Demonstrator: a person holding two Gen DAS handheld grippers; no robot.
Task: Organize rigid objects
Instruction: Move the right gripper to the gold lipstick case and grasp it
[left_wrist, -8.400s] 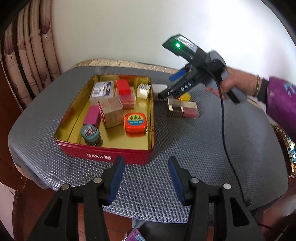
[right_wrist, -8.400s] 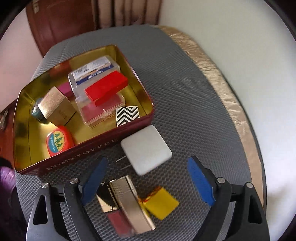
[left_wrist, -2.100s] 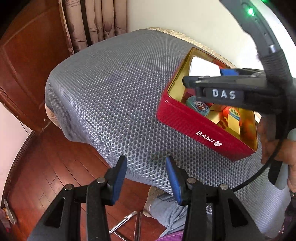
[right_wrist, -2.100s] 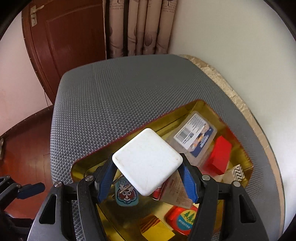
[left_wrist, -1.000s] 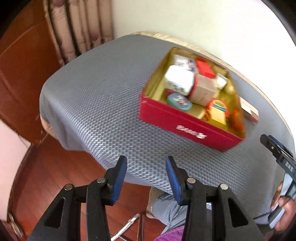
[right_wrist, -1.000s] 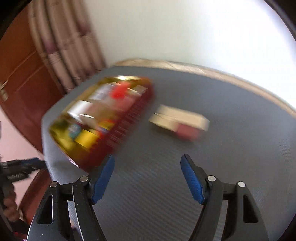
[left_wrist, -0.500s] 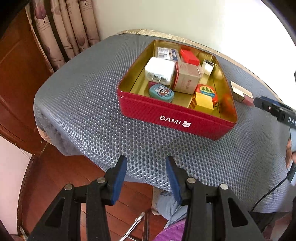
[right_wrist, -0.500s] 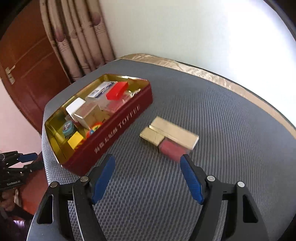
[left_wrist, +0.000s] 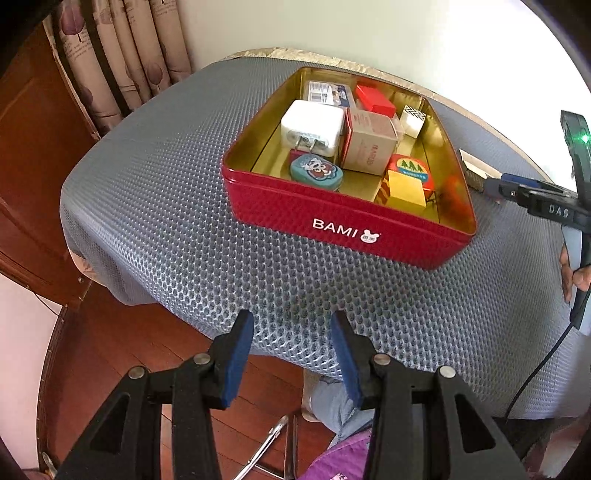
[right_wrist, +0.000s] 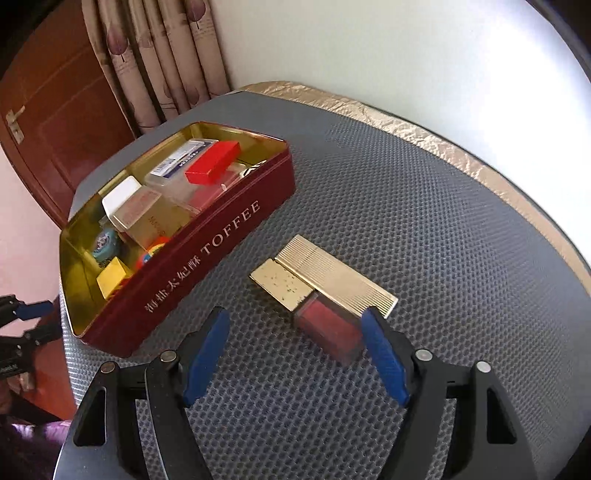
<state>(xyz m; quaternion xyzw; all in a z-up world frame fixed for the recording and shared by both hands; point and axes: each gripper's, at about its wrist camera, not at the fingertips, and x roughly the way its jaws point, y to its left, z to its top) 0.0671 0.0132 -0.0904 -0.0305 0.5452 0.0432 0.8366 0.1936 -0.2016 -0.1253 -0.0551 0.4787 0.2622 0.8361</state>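
With nothing between its opening jaws, the right claw (right_wrist: 295, 350) should be centred over the gold case (right_wrist: 325, 291) lying on the counter (right_wrist: 424, 221) beside the tin (right_wrist: 207, 258), while the left claw (left_wrist: 291, 349) is held apart, empty.

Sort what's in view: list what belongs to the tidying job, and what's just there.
Job:
red tin, partly filled
white charger, already in the tin
gold case and red-ended box, on the mat outside the tin
right gripper, jaws opening, nothing between them

Just there:
grey mat
curtain
door
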